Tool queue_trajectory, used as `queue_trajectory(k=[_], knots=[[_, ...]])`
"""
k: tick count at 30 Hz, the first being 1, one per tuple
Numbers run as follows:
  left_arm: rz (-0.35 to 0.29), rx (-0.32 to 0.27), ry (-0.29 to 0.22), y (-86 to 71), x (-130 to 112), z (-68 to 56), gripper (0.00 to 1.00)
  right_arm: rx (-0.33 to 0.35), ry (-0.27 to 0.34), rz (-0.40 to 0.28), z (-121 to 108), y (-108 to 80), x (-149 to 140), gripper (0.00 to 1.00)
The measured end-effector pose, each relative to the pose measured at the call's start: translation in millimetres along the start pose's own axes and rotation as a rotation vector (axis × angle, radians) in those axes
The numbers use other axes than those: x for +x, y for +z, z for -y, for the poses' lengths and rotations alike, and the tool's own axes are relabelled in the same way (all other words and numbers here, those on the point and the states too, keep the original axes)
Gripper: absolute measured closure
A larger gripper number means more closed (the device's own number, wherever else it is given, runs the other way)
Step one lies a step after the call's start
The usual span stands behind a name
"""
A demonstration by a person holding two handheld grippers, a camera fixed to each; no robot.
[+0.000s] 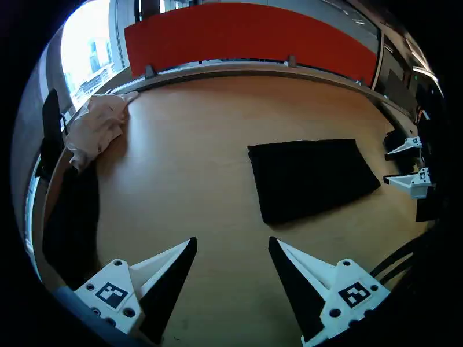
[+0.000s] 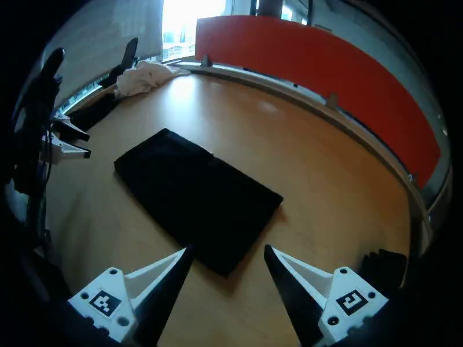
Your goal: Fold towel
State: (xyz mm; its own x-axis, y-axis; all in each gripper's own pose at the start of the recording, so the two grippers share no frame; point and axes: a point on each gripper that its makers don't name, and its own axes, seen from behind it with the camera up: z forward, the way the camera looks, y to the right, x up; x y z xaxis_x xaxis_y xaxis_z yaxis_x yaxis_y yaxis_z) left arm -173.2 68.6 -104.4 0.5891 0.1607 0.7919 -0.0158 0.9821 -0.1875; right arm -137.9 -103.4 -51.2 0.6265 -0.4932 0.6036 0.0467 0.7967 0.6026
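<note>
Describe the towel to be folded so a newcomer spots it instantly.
Start from the long red partition behind the wooden table. On the table lies a flat black towel. Unlike the crumpled pale cloth at the far corner, it is dark and smooth.

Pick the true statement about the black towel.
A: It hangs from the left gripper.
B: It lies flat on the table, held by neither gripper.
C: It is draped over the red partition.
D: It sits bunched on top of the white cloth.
B: the black towel lies flat on the wooden table, while the left gripper and the right gripper both stand open with nothing between their fingers.
</note>
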Motion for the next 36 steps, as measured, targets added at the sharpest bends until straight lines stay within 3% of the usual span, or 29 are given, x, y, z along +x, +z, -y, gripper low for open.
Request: queue_trajectory(k=[9, 18, 29, 36], knots=[[-0.001, 0.007, -0.023, -8.1, -3.9, 3.6, 0.08, 0.039, -0.027, 0.052, 5.0, 9.2, -21.0, 0.06], [0.002, 0.007, -0.037, -9.4, -7.3, 4.5, 0.08, 0.071, -0.048, 0.090, 5.5, 14.0, -35.7, 0.14], [0.006, 0.007, -0.041, -8.5, -6.7, 6.2, 0.08, 0.121, -0.050, 0.134, 4.5, 14.4, -41.9, 0.48], [0.010, 0.009, -0.038, -7.2, -6.9, 7.9, 0.08, 0.130, -0.058, 0.149, 2.3, 13.2, -43.7, 0.60]])
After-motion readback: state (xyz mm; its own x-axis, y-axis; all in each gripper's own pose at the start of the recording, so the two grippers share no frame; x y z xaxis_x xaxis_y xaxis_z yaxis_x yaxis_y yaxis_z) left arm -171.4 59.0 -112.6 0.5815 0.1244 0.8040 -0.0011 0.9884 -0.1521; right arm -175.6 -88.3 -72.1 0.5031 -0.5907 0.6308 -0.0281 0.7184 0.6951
